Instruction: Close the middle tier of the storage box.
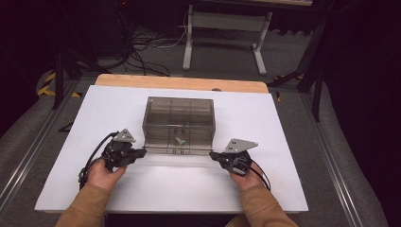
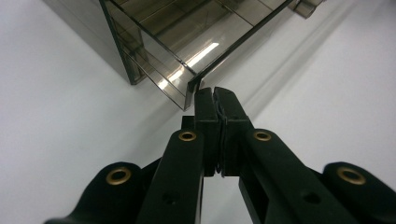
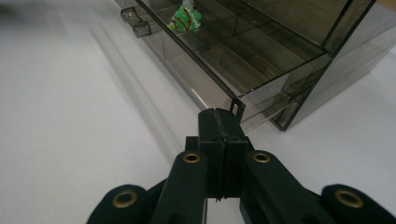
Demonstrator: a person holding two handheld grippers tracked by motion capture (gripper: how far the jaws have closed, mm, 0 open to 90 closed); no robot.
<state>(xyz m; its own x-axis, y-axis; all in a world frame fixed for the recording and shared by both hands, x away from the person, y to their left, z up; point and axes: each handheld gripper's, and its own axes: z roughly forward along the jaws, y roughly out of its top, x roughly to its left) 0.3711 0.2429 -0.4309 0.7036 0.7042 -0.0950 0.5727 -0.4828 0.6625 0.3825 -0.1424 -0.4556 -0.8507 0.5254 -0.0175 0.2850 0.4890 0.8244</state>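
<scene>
A smoky see-through drawer cabinet (image 1: 178,116) stands mid-table. One of its drawers (image 1: 189,145) is pulled out toward me and holds a small green and white object (image 1: 179,141) (image 3: 186,18). My left gripper (image 1: 143,152) (image 2: 215,93) is shut, its tips right at the drawer's front left corner (image 2: 191,86), nothing between the jaws. My right gripper (image 1: 211,154) (image 3: 219,114) is also shut, tips against the drawer's front right corner (image 3: 237,105). A hand holds each gripper low on the white tabletop (image 1: 283,156).
Small drawer handles (image 3: 135,25) stick out on the cabinet's front. Behind the white top runs a wooden edge (image 1: 179,82). Farther back, a white table frame (image 1: 227,28) and loose cables (image 1: 142,52) are on the dark floor.
</scene>
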